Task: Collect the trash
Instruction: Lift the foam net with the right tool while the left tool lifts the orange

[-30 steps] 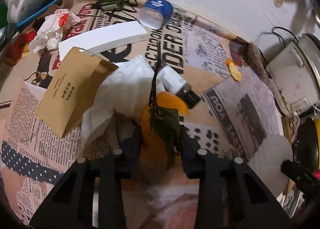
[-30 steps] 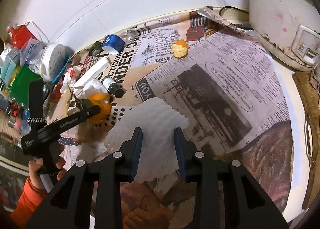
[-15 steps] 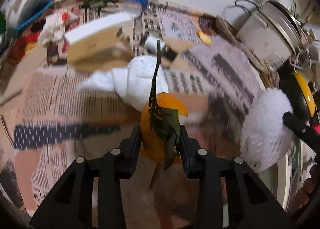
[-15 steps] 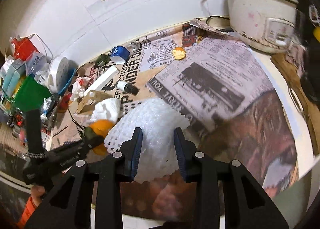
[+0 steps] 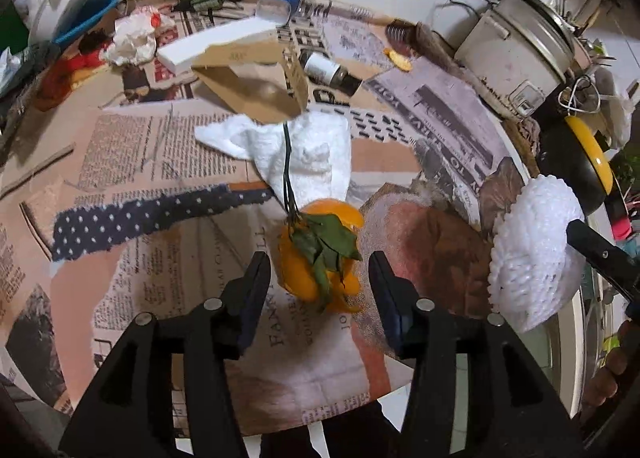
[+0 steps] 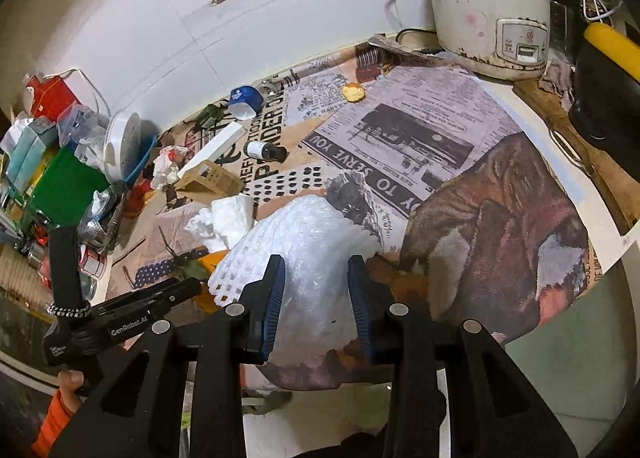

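1. The left tool (image 5: 316, 282) has its fingers spread wide, and the orange peel (image 5: 320, 258), with its leaves and dark stem, sits right in the gap touching neither finger. It looks like it's just off the near desk (image 5: 168, 162) edge, though whether it's resting or dropping can't be told.
2. The peel's stem points straight away from the left tool, along the fingers' line, up toward the white tissue (image 5: 308, 150).
3. The right tool (image 6: 316, 298) is clamped on the white foam net (image 6: 304, 242), held over the near edge, well to the right of the peel.
4. So the left tool is clearly the nearer one for the peel, and the right one is busy anyway.
5. Open room: the floor gap below the desk edge is right under both tools. Behind them lie the cardboard box (image 5: 256, 86), the small bottle (image 5: 332, 72) and the rice cooker (image 6: 488, 10), all well apart.
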Available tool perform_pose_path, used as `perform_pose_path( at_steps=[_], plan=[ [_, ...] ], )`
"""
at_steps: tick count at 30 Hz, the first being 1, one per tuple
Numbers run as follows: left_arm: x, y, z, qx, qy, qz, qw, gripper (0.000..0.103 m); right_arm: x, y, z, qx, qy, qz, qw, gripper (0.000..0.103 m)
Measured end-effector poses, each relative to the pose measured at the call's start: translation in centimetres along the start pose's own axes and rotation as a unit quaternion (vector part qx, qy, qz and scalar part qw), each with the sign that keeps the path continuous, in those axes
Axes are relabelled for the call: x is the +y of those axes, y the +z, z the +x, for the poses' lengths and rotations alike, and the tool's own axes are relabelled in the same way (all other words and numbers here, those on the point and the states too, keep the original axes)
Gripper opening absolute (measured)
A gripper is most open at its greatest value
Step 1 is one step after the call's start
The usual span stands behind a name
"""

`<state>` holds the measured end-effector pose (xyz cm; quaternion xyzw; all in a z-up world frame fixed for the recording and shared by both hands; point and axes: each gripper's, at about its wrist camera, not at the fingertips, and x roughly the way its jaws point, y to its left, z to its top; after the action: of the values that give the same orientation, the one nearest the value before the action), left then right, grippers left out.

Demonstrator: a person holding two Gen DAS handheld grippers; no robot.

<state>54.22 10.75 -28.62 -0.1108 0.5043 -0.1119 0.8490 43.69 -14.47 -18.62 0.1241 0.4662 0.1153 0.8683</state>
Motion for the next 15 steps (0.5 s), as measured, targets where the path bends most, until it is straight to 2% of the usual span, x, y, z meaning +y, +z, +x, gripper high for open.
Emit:
perform_pose_path(
  at_steps=[5,7,8,15],
  plan=[
    [0.7,0.5,1.3,0.01,0.005,-0.001,0.9999,0.05,0.9,-0.1,-0.2,-0.006,0.001,-0.009,1.0,0.03],
    [0.9,0.6,1.8,0.011,0.001,-0.002,0.9999,0.041,1.3,-0.1,-0.2,-0.01,0.004,-0.015,1.0,0.03],
    [0.9,0.6,1.7,0.009,-0.006,-0.003,0.9999,0.032,1.4,-0.1,-0.2,-0.01,0.005,-0.016,1.0,0.03],
    [0.0,0.1,-0.5,-0.017,-0.016,0.024,0.9994,0.027,1.4,-0.3,0.1,-0.002,-0.004,-0.008,1.0,0.03]
  ],
)
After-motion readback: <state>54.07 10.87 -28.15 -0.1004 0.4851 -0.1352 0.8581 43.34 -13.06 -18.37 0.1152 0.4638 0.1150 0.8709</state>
